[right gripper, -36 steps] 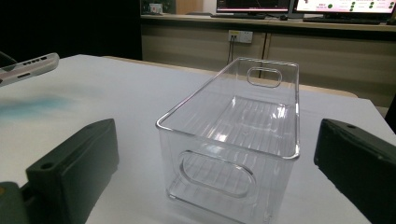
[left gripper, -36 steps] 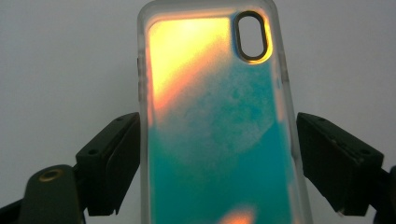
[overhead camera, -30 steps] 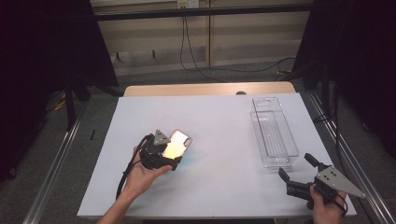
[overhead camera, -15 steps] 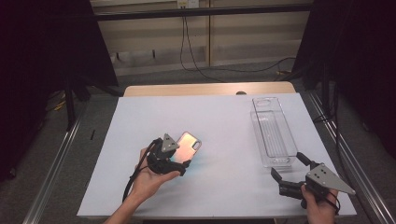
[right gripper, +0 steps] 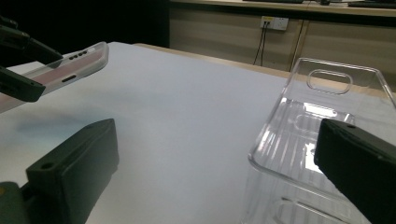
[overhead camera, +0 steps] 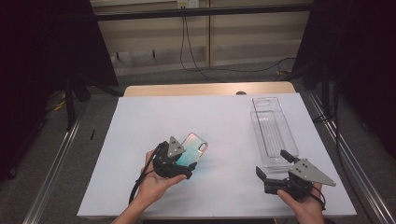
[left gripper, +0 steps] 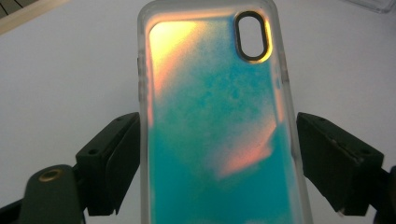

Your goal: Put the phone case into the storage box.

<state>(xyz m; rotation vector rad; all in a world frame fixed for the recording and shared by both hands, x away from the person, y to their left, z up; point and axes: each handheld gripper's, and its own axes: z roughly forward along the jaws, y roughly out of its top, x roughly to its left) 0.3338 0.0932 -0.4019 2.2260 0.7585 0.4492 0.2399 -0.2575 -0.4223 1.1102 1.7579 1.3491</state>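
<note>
An iridescent teal-and-orange phone case [overhead camera: 195, 148] with a clear rim is held just above the white table. My left gripper [overhead camera: 180, 161] is shut on its lower half, one jaw against each long side. In the left gripper view the phone case [left gripper: 215, 121] stands between the two black jaws, camera cut-out at the top. My right gripper [overhead camera: 272, 163] is open with nothing in it, right at the near end of a clear plastic package tray [overhead camera: 271, 128]. In the right gripper view the clear tray [right gripper: 317, 107] lies just ahead at the right, and the phone case [right gripper: 70, 65] shows at the far left.
A white board [overhead camera: 224, 116] covers the tabletop, with a wooden edge [overhead camera: 210, 88] at the back. Metal rails run along both sides of the table. Dark curtains and a stand stand at the back left, and cables hang behind the table.
My left gripper has carried the phone case right and forward and laid it flatter. My right gripper has shifted left and closer to the clear tray's near end, still open.
</note>
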